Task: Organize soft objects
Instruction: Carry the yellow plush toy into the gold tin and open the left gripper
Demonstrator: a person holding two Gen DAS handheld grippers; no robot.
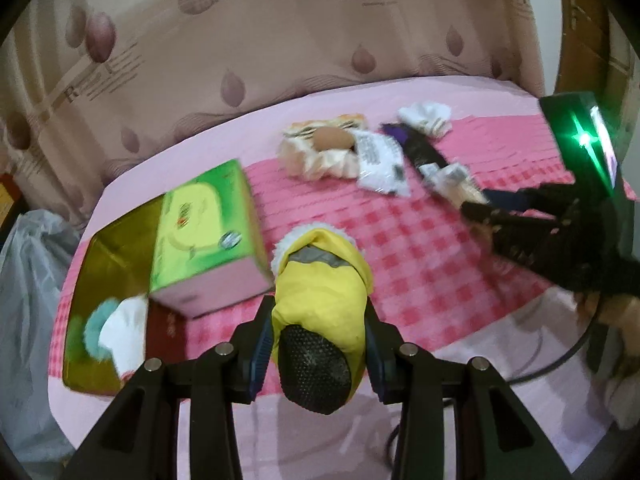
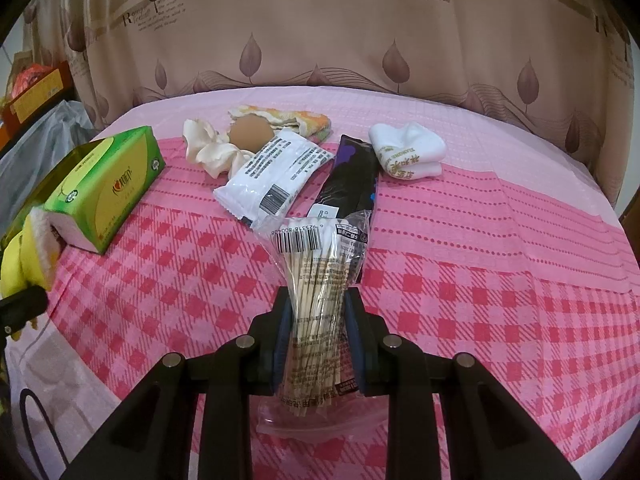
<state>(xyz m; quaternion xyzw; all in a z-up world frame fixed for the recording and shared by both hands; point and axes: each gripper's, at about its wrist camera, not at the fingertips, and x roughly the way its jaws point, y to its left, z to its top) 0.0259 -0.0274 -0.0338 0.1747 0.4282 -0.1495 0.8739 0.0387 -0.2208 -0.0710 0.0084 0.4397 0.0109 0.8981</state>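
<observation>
At nine o'clock in the left wrist view, a shallow gold-lined tin (image 1: 100,264) holds a teal pom-pom (image 1: 94,326) and a folded white cloth (image 1: 124,332). A glossy green tissue box (image 1: 208,224) stands tilted over its far corner. At six o'clock the left gripper (image 1: 318,354) pinches a small yellow fabric shoe (image 1: 320,300) with a fleecy white cuff and a black dimpled sole, held just beside the box above the pink checked tablecloth (image 1: 420,264).

In the right wrist view, the right gripper (image 2: 318,340) is pressed tight on a crinkly clear bag of cotton swabs (image 2: 316,292) at six o'clock. Beyond it, towards twelve, lie a cream ruffled scrunchie (image 2: 208,148), a round tan sponge (image 2: 251,134), a white wipes packet (image 2: 272,176), a long dark pouch (image 2: 352,176) and folded white socks (image 2: 408,150), crowded together.
</observation>
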